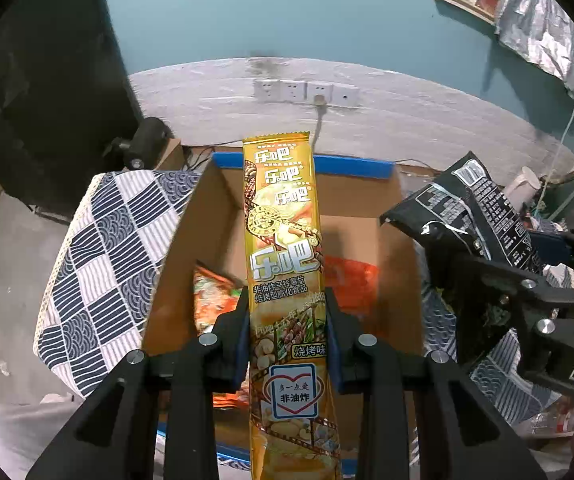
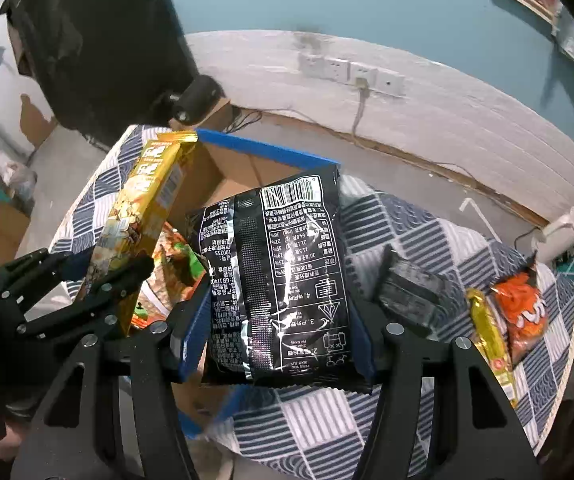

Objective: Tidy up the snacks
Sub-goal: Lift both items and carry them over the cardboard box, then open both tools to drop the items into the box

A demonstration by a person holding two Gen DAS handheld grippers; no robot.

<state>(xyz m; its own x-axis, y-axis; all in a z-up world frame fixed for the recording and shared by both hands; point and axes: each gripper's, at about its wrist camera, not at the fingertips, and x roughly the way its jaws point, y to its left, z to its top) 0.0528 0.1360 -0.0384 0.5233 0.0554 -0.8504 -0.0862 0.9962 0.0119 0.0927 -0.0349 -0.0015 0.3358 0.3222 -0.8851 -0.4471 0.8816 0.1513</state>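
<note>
Your worktop point(image 2: 407, 232) is wearing a blue-and-white checked cloth point(image 2: 307, 428). On it a cardboard box point(image 1: 367, 208) with blue edges is standing open. To the right of the box a dark packet point(image 2: 411, 292), a slim yellow packet point(image 2: 491, 336) and an orange bag point(image 2: 521, 312) are lying near each other.

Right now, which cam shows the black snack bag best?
Right wrist: the black snack bag fills the centre, label side facing the lens, clamped between the right tongs. The left wrist view catches it only at the right edge, angled and partly hidden.
</note>
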